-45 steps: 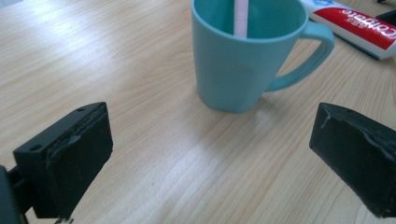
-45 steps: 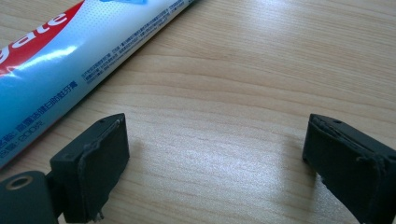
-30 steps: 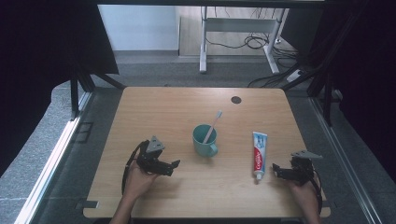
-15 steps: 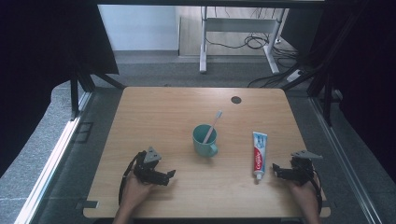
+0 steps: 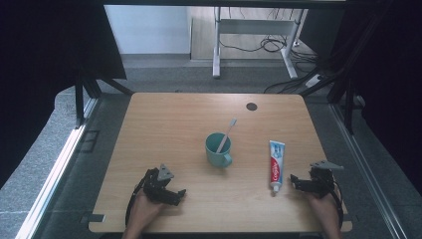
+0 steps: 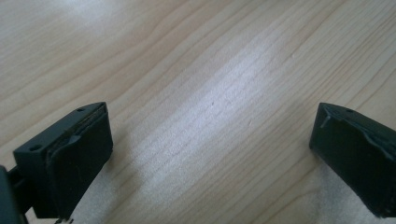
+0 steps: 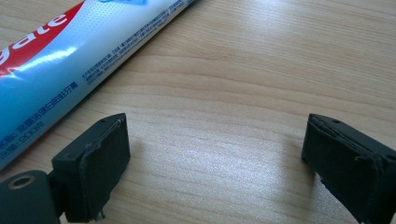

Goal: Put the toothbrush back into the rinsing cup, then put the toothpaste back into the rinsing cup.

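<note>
Wooden table (image 5: 174, 129): right gripper (image 5: 297, 182) open-jawed beside toothpaste tube (image 5: 275, 158).

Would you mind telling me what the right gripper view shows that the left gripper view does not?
The right gripper view has the toothpaste tube lying beside the open right tongs, apart from them. The left gripper view has the left tongs, also open, over bare wood, nothing between them. Both share the light wooden table close below, with no object gripped.

On the bench (image 5: 164, 124) I saw the cup (image 5: 218, 150) at centre, a toothbrush (image 5: 226, 134) standing in it, the toothpaste tube (image 5: 276, 163) lying to its right.
</note>
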`<state>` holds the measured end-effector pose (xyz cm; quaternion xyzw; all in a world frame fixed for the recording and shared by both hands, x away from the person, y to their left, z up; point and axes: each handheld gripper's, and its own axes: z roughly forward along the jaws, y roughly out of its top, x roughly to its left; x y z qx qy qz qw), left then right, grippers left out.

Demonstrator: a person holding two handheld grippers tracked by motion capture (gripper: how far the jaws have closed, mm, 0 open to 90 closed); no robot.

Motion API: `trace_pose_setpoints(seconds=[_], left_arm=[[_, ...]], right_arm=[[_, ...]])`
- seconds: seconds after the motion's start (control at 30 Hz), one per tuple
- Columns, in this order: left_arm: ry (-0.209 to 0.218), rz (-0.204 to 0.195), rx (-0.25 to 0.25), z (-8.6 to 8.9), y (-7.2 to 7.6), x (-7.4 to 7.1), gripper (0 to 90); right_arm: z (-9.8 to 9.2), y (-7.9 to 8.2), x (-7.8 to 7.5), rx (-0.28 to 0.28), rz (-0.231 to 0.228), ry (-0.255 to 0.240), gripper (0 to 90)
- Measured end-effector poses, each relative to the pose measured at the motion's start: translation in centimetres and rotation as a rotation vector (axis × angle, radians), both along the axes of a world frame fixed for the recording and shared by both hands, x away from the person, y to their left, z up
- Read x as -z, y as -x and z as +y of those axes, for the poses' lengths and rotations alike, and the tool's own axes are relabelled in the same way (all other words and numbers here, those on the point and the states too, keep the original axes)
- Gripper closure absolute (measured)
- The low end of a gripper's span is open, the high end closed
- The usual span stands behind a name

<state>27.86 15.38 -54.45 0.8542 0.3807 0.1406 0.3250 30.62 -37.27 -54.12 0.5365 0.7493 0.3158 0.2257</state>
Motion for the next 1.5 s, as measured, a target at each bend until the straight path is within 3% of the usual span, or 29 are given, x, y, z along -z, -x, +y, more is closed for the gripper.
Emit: trace_pose_setpoints(seconds=[0.63,0.93,1.07,1.37,1.5], left_arm=[[0.017,0.012,-0.022,0.2,-0.1,0.1,0.0],[0.016,0.010,-0.026,0.2,-0.1,0.1,0.0],[0.017,0.010,-0.027,0.2,-0.1,0.1,0.0],[0.018,0.012,-0.030,0.2,-0.1,0.1,0.0],[0.017,0.011,-0.030,0.2,-0.1,0.1,0.0]], right_arm=[[0.1,0.0,0.0,-0.009,0.010,-0.003,2.7],[-0.1,-0.1,-0.5,-0.001,0.069,-0.056,0.0],[-0.1,0.0,-1.1,-0.014,0.069,-0.081,0.0],[0.6,0.0,-2.3,-0.055,0.097,-0.059,0.0],[0.7,0.0,-3.1,-0.094,0.107,-0.095,17.2]])
